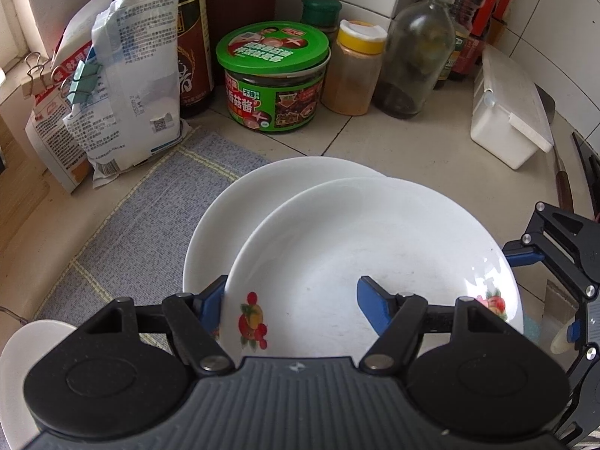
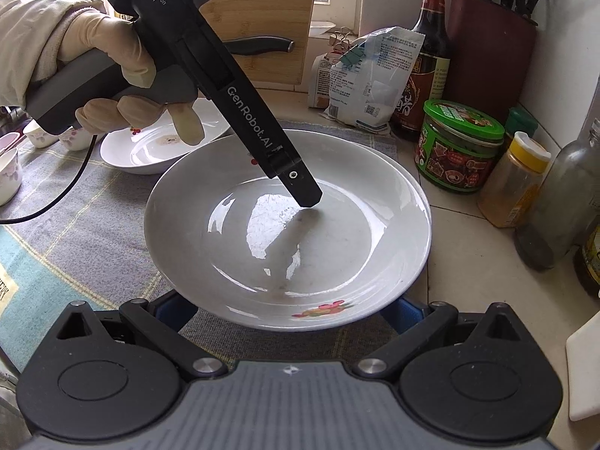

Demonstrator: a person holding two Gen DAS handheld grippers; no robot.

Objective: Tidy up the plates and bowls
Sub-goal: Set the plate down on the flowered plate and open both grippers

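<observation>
White china fills both views: the top plate point(image 1: 360, 262) sits tilted over a second plate point(image 1: 240, 217), both on the grey-blue checked mat point(image 1: 142, 217). The left gripper point(image 1: 292, 300) straddles the top plate's near rim, one blue finger outside at nine o'clock, the other inside the dish; whether the pads press the rim, I can't tell. The right gripper point(image 2: 288, 311) sits under the plate's edge at six o'clock in its own view, fingertips hidden, so its grip is unreadable. At twelve o'clock stands a green-lidded jar point(image 1: 275, 78); a third plate point(image 2: 157, 146) lies at ten o'clock.
</observation>
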